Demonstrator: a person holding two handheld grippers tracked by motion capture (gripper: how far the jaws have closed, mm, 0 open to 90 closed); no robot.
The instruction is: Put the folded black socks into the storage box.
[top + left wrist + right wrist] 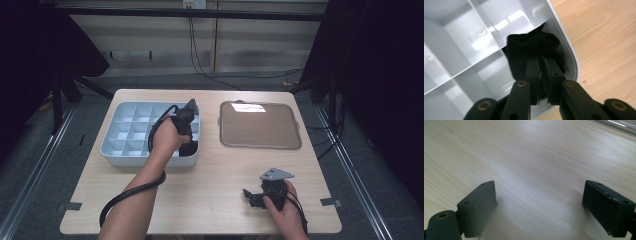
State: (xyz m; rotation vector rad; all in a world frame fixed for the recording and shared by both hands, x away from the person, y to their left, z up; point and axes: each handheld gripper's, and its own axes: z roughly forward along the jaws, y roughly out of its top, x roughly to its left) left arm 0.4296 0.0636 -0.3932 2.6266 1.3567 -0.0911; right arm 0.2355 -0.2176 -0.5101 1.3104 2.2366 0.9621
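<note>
Cloth [531, 48], black and soft, hung pinched between the pressed-together jaws of the left tongs [541, 82], its bunched bulk sitting just ahead of the tips inside the corner compartment of the grey divided box [461, 37]. That compartment was the one at the box's near right corner as the high view showed it, hard against the rounded outer wall, with the bare table [609, 42] just beyond the rim. Seen from above, the left tongs [187, 131] pointed down into that same corner, the hand [167, 137] above them and the dark cloth [189, 148] showing beneath. The relation that mattered was simple: the cloth lay straight below and in front of the left jaws, already within the walls of the cell, so a release looked to need only a parting of the jaws, not a sideways shift; I could not tell whether the cloth touched the floor of the cell. The right tongs [252, 197] were well apart from it, low over the near right part of the table, jaws spread wide with nothing between them [539, 205]. A flat brown tray [260, 125] lay to the right of the box, nothing on it.
</note>
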